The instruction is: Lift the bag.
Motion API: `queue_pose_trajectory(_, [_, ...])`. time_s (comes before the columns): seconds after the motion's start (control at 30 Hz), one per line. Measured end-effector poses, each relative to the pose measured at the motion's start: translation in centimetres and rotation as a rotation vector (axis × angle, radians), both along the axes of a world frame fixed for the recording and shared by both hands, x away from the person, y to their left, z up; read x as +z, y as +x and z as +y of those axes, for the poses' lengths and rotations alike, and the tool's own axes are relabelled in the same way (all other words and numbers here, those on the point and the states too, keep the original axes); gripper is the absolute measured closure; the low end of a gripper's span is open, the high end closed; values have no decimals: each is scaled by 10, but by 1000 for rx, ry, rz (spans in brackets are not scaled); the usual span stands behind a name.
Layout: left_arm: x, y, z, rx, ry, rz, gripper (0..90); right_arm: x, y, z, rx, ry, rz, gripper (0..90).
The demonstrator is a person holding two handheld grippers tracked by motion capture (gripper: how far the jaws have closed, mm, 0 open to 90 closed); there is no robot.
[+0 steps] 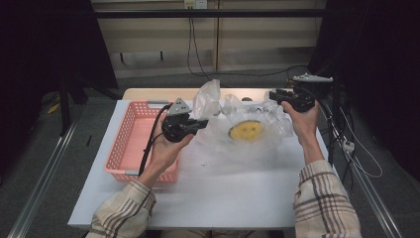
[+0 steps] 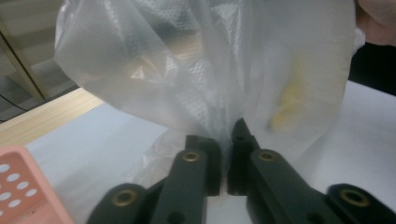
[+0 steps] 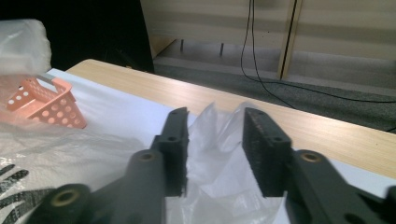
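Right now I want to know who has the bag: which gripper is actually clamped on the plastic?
The left gripper: its jaws are pinched shut on the plastic bag. The right gripper stands open, film between its jaws but unpressed.

A pink perforated basket (image 1: 134, 141) sits on the left of the counter (image 1: 223, 193), on its white covering. A bare wooden strip of counter runs along the far edge. Beyond it, black cables (image 1: 193, 44) hang down a pale wall panel to a grey floor.
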State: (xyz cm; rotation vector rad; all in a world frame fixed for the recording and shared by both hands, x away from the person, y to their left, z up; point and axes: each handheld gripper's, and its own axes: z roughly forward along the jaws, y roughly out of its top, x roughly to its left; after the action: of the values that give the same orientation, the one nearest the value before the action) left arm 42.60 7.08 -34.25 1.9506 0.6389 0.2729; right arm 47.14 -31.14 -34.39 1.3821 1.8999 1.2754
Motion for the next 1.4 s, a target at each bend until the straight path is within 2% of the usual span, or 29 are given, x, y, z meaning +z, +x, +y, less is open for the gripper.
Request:
queue_pose_trajectory(0.17, [25,-6,2,-25,-78,-10,900,8,-6,-4,3,-2,-21,551])
queue_pose_trajectory(0.3, [37,-2,3,-4,-112,9,900,13,-5,-3,-4,-2,-30,540])
queue_pose_trajectory(0.4, [33,11,6,73,-102,4,899,12,-3,-2,-12,-1,-24,517])
queue_pose_trajectory(0.47, [24,21,8,108,-67,25,895,9,-2,-2,-8,1,-9,488])
queue_pose_trajectory(0.53, [15,27,9,130,-31,28,889,8,-3,-2,2,6,3,433])
queue_pose_trajectory(0.7, [6,28,14,141,-16,29,817,15,-17,-1,31,21,-24,330])
queue_pose_trajectory(0.8, [6,26,16,139,-7,23,781,19,-27,-1,25,0,-14,260])
queue_pose_trajectory(0.87, [6,25,17,136,-10,22,758,21,-35,-3,31,2,-12,252])
queue_pose_trajectory(0.97, [6,24,18,139,-1,21,804,27,-47,-10,16,9,-37,213])
queue_pose_trajectory(1.1, [4,27,19,149,-1,41,781,34,-62,-20,-4,17,-65,183])
queue_pose_trajectory(1.17, [3,26,17,154,0,40,711,35,-68,-21,-13,-11,-64,175])
queue_pose_trajectory(1.27, [2,23,17,165,20,29,466,33,-75,-22,-12,-15,-62,167])
queue_pose_trajectory(1.4, [1,16,23,163,24,15,247,27,-86,-20,-7,-26,-61,162])
